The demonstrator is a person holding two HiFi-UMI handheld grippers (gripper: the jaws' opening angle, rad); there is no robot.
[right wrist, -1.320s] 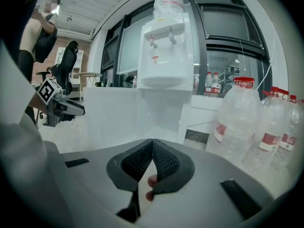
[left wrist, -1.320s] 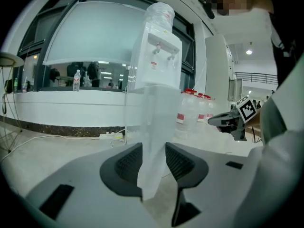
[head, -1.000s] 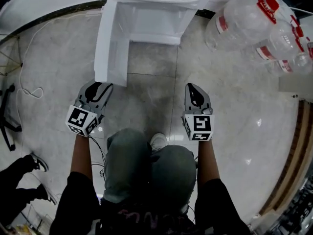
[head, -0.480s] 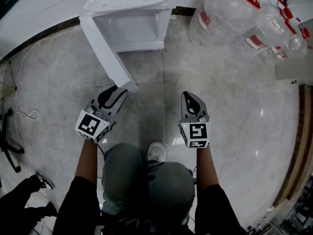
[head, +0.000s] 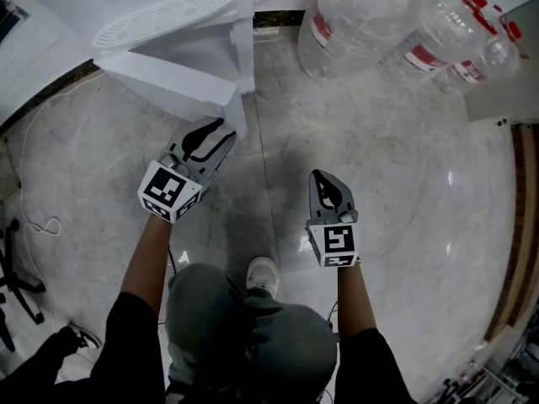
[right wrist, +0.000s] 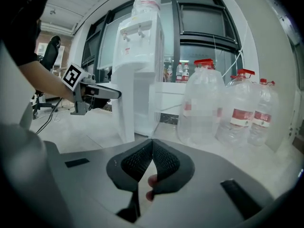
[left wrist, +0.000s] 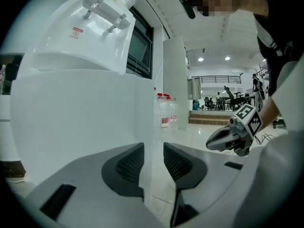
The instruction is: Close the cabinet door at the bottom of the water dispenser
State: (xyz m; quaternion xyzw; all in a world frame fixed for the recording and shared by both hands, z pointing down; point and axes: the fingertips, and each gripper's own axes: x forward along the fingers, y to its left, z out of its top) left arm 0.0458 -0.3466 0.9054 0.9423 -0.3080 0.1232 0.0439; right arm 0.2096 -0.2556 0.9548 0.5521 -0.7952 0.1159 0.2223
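**Door swinging in, still ajar**

The left gripper (head: 221, 133) has just been narrowing its jaws, and the free edge of the cabinet door (head: 168, 78) stands between them. In the left gripper view the ribbed pads (left wrist: 130, 163) sit on either side of the thin white panel and appear to pinch it. The right gripper (head: 324, 182) takes no part. Its jaws are pressed together at the tips with nothing between them, and it hangs over the bare floor (head: 404, 225), well apart from the door.

A second ago the door stuck straight out from the water dispenser (right wrist: 140, 56) toward the person. Half a second ago it was slanted, and now it lies at a shallow angle to the dispenser's front, with the left hand carried across along with it. A wedge of the open cabinet still shows behind the panel, so the door is not shut.

Most of the swing looks done. What seems to remain is the last stretch, where the jaws around the edge will probably have to let go, or else they may get caught against the frame. The water bottles (head: 362, 19) stand to the right, out of the door's way.
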